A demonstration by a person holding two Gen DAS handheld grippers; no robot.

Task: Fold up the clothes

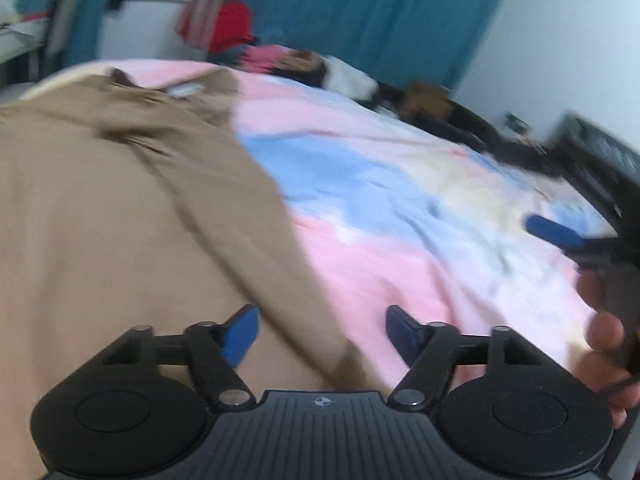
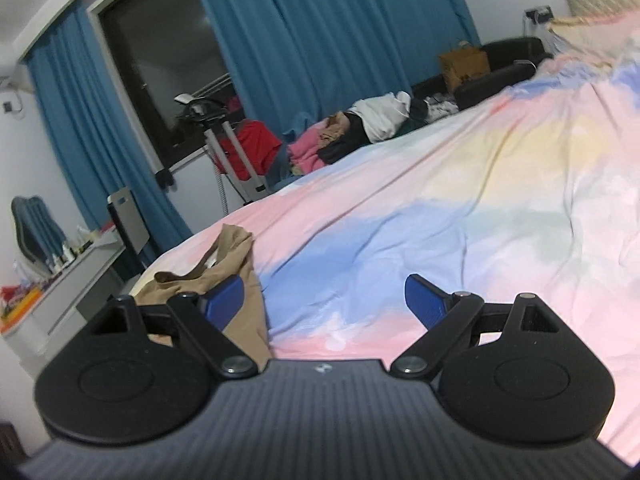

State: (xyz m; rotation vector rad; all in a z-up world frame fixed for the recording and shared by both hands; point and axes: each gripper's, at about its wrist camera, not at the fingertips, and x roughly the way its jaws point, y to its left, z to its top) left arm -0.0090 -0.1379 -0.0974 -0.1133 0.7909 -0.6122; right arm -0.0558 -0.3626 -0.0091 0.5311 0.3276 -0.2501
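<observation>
Tan cloth, a garment (image 1: 120,208), lies spread on the left part of the pastel bedspread (image 1: 400,216), below and ahead of the left gripper (image 1: 320,332), whose jaws stand wide and empty. Further right, the right gripper (image 2: 324,300) also gapes with nothing held, the garment beneath its left finger. Teal curtains (image 2: 320,36) and a clothes pile (image 2: 360,128) stand beyond.

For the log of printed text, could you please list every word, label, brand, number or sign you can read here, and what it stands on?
No text can be read in either view.
Left gripper body: small round emblem, no letters.
Right gripper body: same emblem, blurred.
Tan garment: pale neck tag, too blurred to read.
Cardboard box: dark print, too small to read.
</observation>
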